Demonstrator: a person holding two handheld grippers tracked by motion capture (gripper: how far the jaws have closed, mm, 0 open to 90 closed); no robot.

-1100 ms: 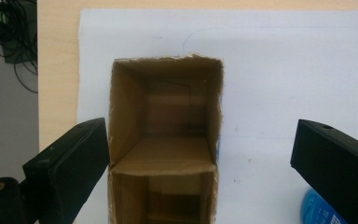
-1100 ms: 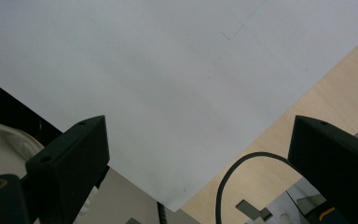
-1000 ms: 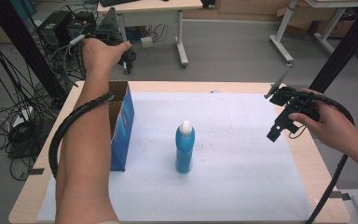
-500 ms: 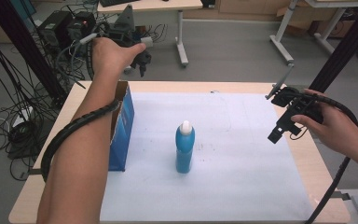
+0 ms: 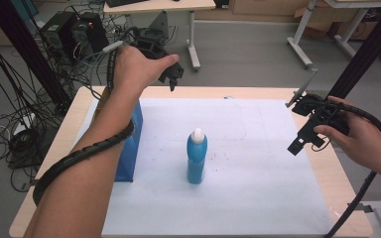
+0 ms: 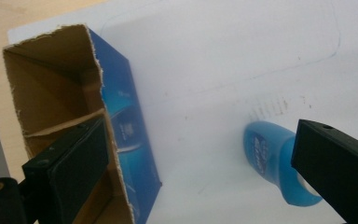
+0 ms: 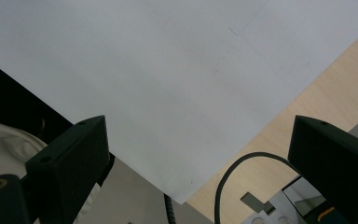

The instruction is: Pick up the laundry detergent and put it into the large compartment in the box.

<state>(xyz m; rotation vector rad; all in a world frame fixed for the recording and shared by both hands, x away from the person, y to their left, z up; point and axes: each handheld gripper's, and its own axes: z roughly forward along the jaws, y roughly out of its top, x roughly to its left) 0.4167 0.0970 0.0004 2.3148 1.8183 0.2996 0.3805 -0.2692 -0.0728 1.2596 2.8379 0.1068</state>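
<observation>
White paper (image 5: 258, 163) covers the wooden table (image 5: 327, 198) — both grippers wide open, empty.

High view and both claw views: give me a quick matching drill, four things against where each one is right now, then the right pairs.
Things:
1. blue bottle
2. blue carton
3. left claw
4. right claw

Places:
A. over the right edge of the white sheet, jaws apart
B. upright near the middle of the sheet
C. raised over the table's far edge, jaws apart, looking down on the carton's open top
D. on the sheet's left side, beside the person's left forearm

Pairs: 1-B, 2-D, 3-C, 4-A
</observation>
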